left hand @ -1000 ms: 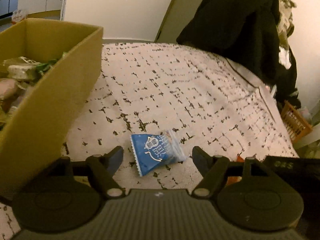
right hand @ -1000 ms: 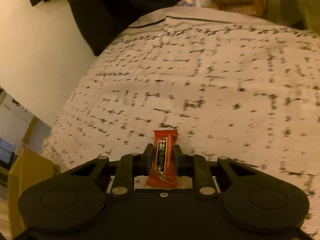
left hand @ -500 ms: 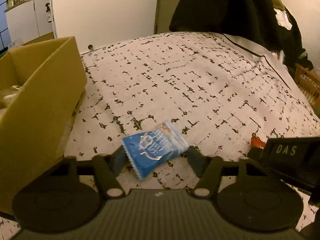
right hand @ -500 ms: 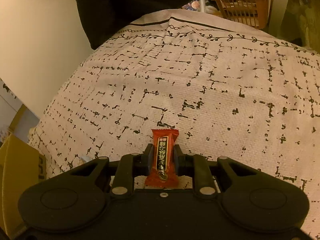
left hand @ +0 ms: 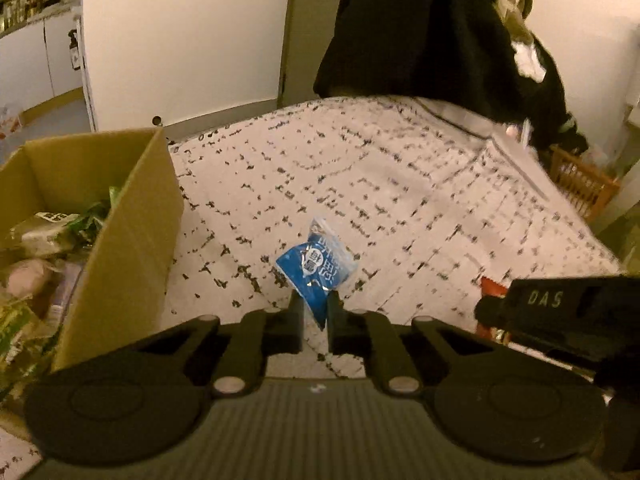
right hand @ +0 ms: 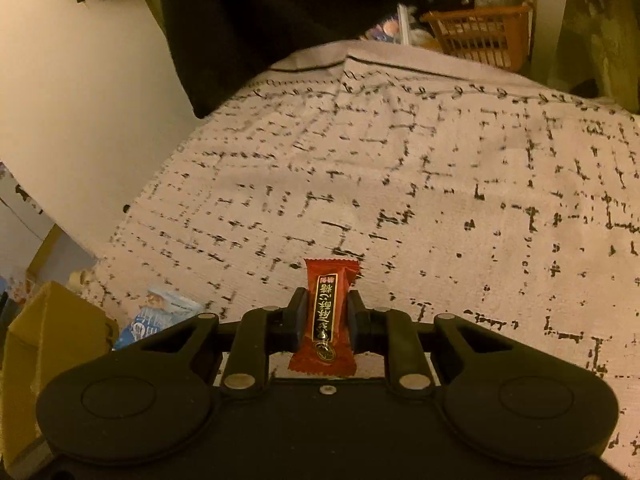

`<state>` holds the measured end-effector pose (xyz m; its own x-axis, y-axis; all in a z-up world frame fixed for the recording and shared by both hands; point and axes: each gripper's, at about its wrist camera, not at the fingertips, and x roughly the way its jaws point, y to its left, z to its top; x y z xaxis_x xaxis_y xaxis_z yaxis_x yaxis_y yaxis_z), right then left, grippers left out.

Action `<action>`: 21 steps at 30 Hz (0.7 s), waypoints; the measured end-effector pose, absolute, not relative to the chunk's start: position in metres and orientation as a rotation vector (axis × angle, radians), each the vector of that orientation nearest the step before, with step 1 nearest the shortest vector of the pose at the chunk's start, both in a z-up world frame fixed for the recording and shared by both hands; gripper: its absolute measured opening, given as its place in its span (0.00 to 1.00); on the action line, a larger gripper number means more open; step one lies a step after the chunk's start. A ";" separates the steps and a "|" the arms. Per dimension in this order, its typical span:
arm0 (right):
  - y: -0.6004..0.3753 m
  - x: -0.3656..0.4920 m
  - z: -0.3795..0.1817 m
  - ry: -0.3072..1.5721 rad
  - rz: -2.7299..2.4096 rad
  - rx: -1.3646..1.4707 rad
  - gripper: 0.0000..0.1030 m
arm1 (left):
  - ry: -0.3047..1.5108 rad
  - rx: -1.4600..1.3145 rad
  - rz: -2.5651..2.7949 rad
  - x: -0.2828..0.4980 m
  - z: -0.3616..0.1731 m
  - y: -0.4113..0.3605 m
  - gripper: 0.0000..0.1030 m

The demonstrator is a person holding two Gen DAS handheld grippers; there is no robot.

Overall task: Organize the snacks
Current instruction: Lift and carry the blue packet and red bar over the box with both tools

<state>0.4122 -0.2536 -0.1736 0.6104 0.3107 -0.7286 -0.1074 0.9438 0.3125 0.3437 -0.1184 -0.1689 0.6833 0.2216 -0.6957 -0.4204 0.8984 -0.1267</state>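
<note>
A blue snack packet stands on end over the patterned cloth. My left gripper is closing its jaws and the pads pinch the packet's lower corner. An open cardboard box with several snacks inside sits just to its left. In the right wrist view my right gripper is shut on a red candy bar, held upright above the cloth. The blue packet and the box show at the lower left there. The red wrapper peeks out at the right of the left wrist view.
Dark clothing hangs over the far end of the cloth. An orange slatted basket stands beyond the far right corner. A white wall runs behind the box.
The left jaws have gone from wide apart to pinched on the blue packet, which has come up off the cloth and turned on end. The right gripper still holds the red bar.
</note>
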 end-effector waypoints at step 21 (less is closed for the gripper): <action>-0.228 0.372 -0.101 0.700 0.445 0.269 0.20 | 0.526 -0.279 0.311 0.298 -0.054 -0.088 0.08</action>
